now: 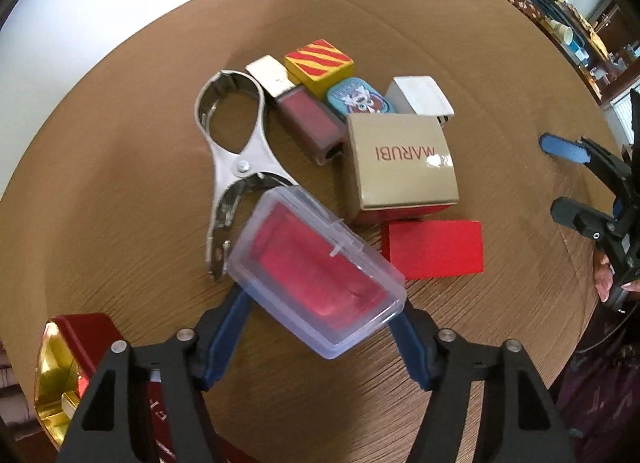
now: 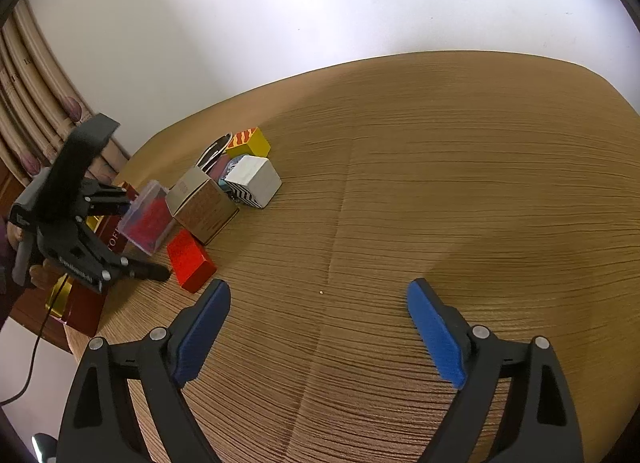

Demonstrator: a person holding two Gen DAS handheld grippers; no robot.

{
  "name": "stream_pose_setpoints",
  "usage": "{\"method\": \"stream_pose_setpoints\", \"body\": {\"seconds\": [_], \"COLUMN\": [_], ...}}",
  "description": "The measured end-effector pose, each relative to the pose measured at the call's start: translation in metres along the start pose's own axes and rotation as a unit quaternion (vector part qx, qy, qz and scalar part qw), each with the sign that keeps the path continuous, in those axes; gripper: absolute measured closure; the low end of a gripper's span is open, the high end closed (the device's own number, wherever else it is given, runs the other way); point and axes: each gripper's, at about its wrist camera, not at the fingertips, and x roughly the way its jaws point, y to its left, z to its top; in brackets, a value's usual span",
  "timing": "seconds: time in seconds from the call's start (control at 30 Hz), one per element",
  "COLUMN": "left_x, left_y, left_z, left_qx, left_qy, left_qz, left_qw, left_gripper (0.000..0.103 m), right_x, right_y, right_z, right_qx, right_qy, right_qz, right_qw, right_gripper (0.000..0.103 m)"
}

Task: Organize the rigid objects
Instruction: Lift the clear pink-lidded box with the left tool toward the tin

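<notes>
Left gripper (image 1: 320, 303) pinches a clear plastic case (image 1: 316, 275) with red contents, blue pads on its two long sides; case is tilted, lifted off the round wooden table (image 1: 480, 63), one corner overlapping the metal clamp's handles in view; seen from the right wrist the same case (image 2: 146, 217) sits in the left gripper (image 2: 132, 231) just in front of the tan carton.

Right gripper (image 2: 318, 335) has fingers spread wide, nothing between them, hovering over bare tabletop (image 2: 440, 183), well apart from the cluster; its blue pad (image 1: 562, 147) shows at the right edge of the left view.

Cluster on table: metal spring clamp (image 1: 236, 167) lying flat at left; beside it a pink rectangular bottle with silver cap (image 1: 300, 115); yellow block with red stripes (image 1: 320, 65) at the far side; teal tin with cartoon print (image 1: 360, 99) wedged between the striped block and the tan carton; white block (image 1: 420, 99) with black-white pattern on one side, touching the carton's far edge; tan MARUBI carton (image 1: 400, 167) in the middle; red block (image 1: 434, 249) flat on the table just near of the carton.

Dark red box with gold lining (image 1: 68, 363) at the near-left table edge, open; contents cannot tell.
</notes>
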Motion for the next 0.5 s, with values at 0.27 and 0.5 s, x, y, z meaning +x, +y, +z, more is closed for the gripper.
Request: {"method": "stream_pose_setpoints", "body": {"seconds": [0.27, 0.5], "left_x": [-0.01, -0.008], "left_y": [0.046, 0.085], "left_z": [-0.009, -0.02], "left_qx": [-0.102, -0.227], "left_qy": [0.005, -0.01], "left_qz": [-0.135, -0.227], "left_qw": [0.9855, 0.9471], "left_gripper": [0.033, 0.033], "right_x": [-0.001, -0.001], "right_y": [0.002, 0.004], "right_z": [-0.002, -0.003], "right_qx": [-0.008, -0.01], "right_qy": [0.004, 0.005], "right_qz": [0.001, -0.002], "right_qw": [1.0, 1.0], "right_gripper": [0.009, 0.009]}}
